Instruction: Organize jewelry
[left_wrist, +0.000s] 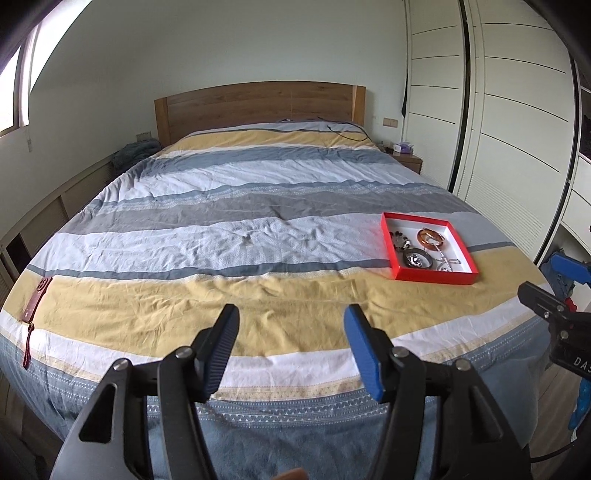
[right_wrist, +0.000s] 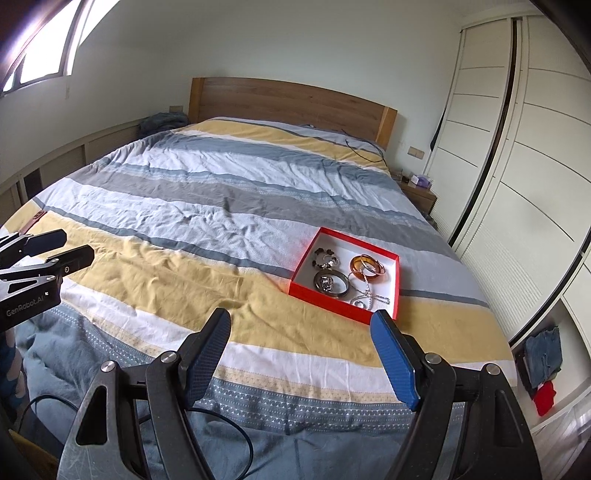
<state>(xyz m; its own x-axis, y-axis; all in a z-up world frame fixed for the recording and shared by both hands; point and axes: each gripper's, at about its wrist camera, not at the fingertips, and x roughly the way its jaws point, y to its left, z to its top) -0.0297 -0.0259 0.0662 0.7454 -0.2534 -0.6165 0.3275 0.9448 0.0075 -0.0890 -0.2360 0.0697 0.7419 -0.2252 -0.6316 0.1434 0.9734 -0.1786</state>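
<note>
**Small, slippery pieces in a shallow red box**

The jewelry (right_wrist: 343, 277) looks light and fiddly. The amber bangle (right_wrist: 368, 268) and the dark metal ring (right_wrist: 330, 283) are stiff hoops, probably slick, best pinched across one rim. The beaded chain (right_wrist: 369, 291) is limp and may snag; take it near the middle. All of it lies jumbled in an open red tray (right_wrist: 314, 293), white inside, resting on the yellow stripe of the striped bedspread (right_wrist: 207, 206) toward the wardrobe (right_wrist: 524, 192) side. The right gripper (right_wrist: 301, 341) hangs just short of the tray, jaws wide apart and empty. The left gripper (left_wrist: 291, 332) is well off to the side, likewise spread and empty.
</note>
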